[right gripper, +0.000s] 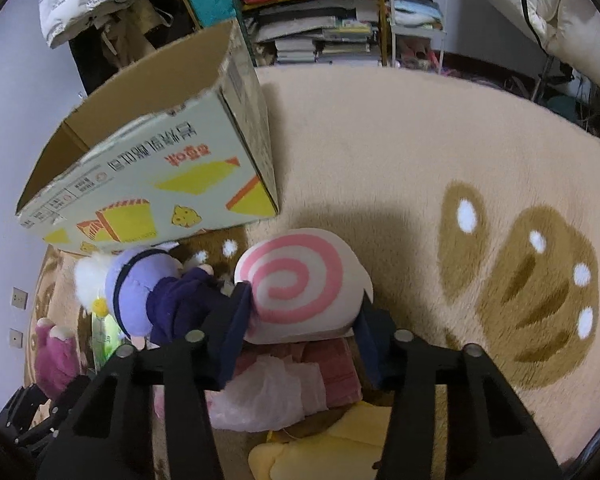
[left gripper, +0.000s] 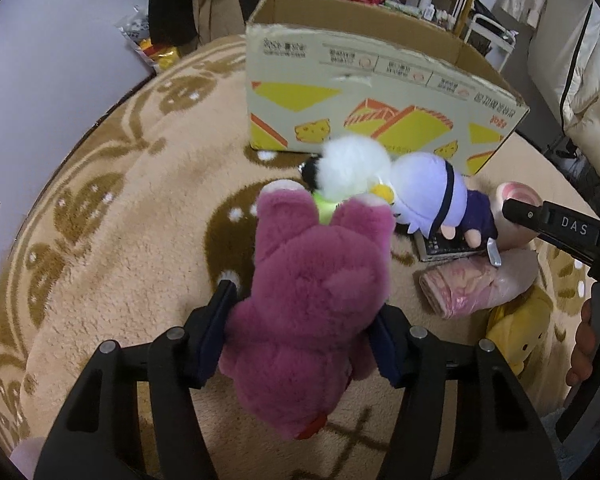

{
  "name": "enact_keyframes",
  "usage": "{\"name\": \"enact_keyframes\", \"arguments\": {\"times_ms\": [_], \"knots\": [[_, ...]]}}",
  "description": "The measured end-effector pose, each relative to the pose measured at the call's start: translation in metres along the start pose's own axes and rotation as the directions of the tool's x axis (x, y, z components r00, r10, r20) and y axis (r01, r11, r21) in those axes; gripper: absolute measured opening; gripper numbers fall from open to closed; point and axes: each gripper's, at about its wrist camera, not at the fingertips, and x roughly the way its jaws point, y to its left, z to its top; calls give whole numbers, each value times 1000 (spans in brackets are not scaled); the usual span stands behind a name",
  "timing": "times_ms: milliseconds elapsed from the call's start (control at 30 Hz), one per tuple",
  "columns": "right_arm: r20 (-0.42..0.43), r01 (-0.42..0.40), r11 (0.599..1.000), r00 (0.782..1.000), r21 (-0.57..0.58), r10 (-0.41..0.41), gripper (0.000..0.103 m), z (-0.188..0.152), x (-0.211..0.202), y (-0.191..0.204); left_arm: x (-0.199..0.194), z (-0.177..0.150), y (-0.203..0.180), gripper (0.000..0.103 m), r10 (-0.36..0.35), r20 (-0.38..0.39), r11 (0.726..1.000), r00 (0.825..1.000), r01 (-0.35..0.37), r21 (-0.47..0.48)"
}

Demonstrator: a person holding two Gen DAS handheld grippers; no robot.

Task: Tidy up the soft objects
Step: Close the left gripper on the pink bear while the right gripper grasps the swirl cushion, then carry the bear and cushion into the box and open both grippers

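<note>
**Soft toys gripped in both hands, box not yet loaded**

Soft objects lie clustered on the beige rug [left gripper: 100, 240], just in front of the open cardboard box [left gripper: 380, 96], which stands at 12 o'clock in my left view and 10 o'clock in my right.

My left gripper [left gripper: 300, 320] is closed around the pink plush bear [left gripper: 320, 280], fingers pressed into its flanks; the bear appears raised off the rug. My right gripper [right gripper: 304, 320] is clamped on the pink-spiral plush [right gripper: 296, 280], which sits on the pile at centre.

Left on the rug: the purple doll [left gripper: 432, 192] and white fluffy toy [left gripper: 352, 168] at 1 o'clock beyond the bear, the bagged pink cloth [left gripper: 468, 288] at 3 o'clock, and a yellow plush [right gripper: 340, 440] at 6 o'clock in my right view.

Assessment: both grips look secure. To do this step well, I should lift each toy clear above the box rim before releasing, as plush sags and may snag the cardboard edge. I should move one hand at a time to avoid crossing at the opening.
</note>
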Motion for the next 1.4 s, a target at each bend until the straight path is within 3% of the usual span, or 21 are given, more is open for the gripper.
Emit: {"name": "enact_keyframes", "arguments": {"times_ms": [267, 467, 833, 1067, 1300, 1400], "knots": [[80, -20, 997, 996, -72, 26, 37, 6, -20, 14, -13, -2, 4, 60, -5, 43, 1000, 999, 6, -21], [104, -59, 997, 993, -43, 63, 32, 7, -30, 11, -17, -2, 4, 58, -2, 59, 1000, 998, 3, -14], [148, -99, 995, 984, 14, 95, 32, 7, -48, -5, -30, -5, 6, 57, -1, 101, 1000, 995, 4, -26], [212, -140, 990, 968, 14, 134, 32, 10, -69, -4, -46, -4, 7, 57, 28, 143, 1000, 989, -27, -12], [301, -170, 985, 938, -32, 171, 32, 17, -99, 9, -80, 11, 0, 57, 56, 265, 996, 963, -72, 49], [330, -177, 983, 925, -58, 186, 32, 21, -109, 14, -94, 26, 2, 57, 34, 298, 998, 954, -48, 39]]}}
